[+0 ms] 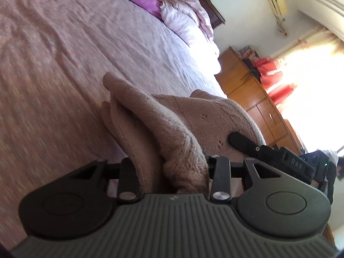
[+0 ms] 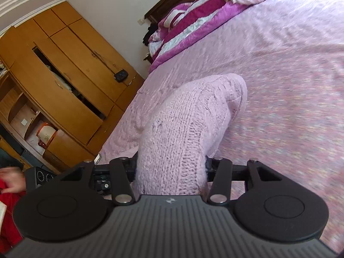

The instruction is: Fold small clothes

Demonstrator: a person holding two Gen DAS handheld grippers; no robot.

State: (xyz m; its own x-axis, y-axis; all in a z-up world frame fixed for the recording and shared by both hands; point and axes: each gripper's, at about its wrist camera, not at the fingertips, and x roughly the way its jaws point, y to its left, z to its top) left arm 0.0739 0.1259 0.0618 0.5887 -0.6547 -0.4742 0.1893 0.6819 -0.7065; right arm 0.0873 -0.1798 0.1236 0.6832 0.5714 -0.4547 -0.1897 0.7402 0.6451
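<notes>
Left wrist view: the pink knit garment runs lengthwise away from the left tool, bunched between its narrowed, clamping jaws and draping ahead over the bed. The right tool grips the cloth just beyond, to the right.

Right wrist view: the garment rises out of the right tool, pinched between its jaws, arching forward and right above the bed. Both tools tilt downward.

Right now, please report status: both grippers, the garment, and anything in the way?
Left gripper shut on pink knit garment. Right gripper shut on it too. Garment lifted over bed. Nothing in the way.
</notes>
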